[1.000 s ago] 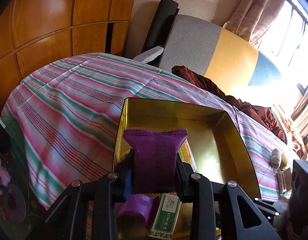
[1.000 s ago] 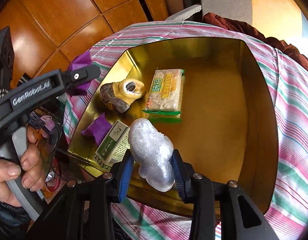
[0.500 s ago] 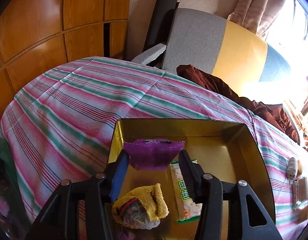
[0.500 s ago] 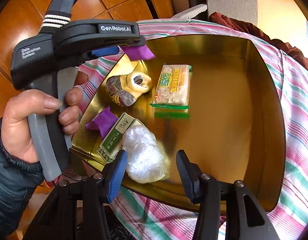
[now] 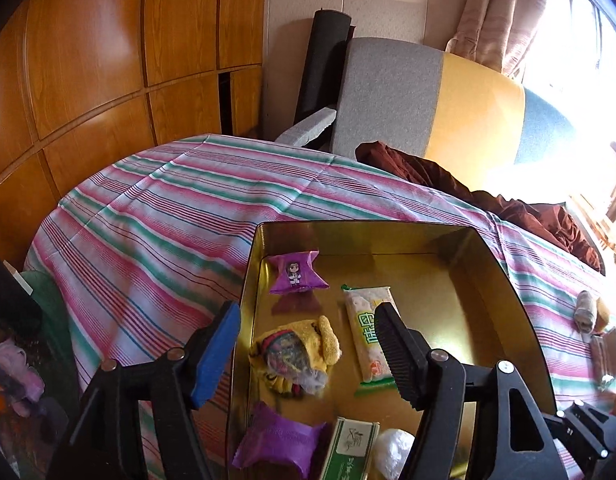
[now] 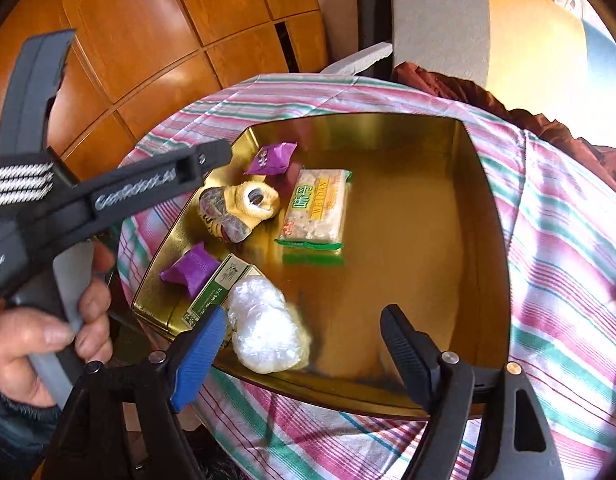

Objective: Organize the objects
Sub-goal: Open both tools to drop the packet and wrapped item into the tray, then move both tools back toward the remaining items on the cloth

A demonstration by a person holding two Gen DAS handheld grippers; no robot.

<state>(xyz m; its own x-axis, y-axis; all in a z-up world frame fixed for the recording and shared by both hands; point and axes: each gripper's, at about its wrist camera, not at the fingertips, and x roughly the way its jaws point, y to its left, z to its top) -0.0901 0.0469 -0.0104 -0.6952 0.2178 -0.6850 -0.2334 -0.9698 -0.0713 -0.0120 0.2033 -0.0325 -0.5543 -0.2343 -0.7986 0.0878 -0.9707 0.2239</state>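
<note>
Purple, our dropped snack packet [image 5: 297, 273] lies in the gold tin [image 5: 494, 276], well ahead of our left claw [image 5: 308, 344], whose jaws have just been opening and stand wide, empty. Our right claw [image 6: 304, 354], likewise just opened, flanks the plastic-wrapped bundle [image 6: 264, 330] without touching. Only the right view shows the hand [image 6: 44, 338].

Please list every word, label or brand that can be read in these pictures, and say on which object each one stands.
"WEIDAN": on the white and green snack pack in the gold tin; the large green characters beside it I cannot read.
"GenRobot.AI": on the left tool's arm in the right wrist view, blurred.
Green box: print too small.
Purple packets: characters blurred.
</note>
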